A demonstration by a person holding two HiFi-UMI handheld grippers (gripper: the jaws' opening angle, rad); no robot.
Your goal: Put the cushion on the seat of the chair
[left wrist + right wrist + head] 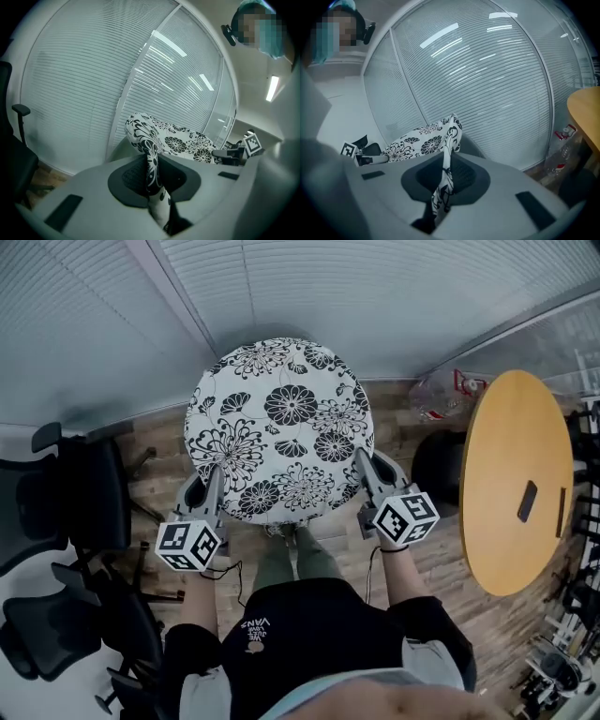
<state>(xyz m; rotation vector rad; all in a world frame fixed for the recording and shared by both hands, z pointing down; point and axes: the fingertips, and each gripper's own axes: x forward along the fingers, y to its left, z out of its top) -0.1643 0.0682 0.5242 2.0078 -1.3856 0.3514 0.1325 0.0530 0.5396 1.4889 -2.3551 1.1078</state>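
Blinds and wood floor are surrounding a black chair [80, 498] at 9 o'clock. Left tool [210, 482] & right tool [367, 471] are pinching cushion [281, 427] edges, holding it at 12 o'clock. It's not on the seat yet; carrying & lowering are remaining.

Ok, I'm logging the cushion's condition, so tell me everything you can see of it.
The cushion is round, padded-looking white fabric printed with black flowers. It is held up roughly flat in front of the person. The left gripper and the right gripper each clamp its near edge, one at each side.
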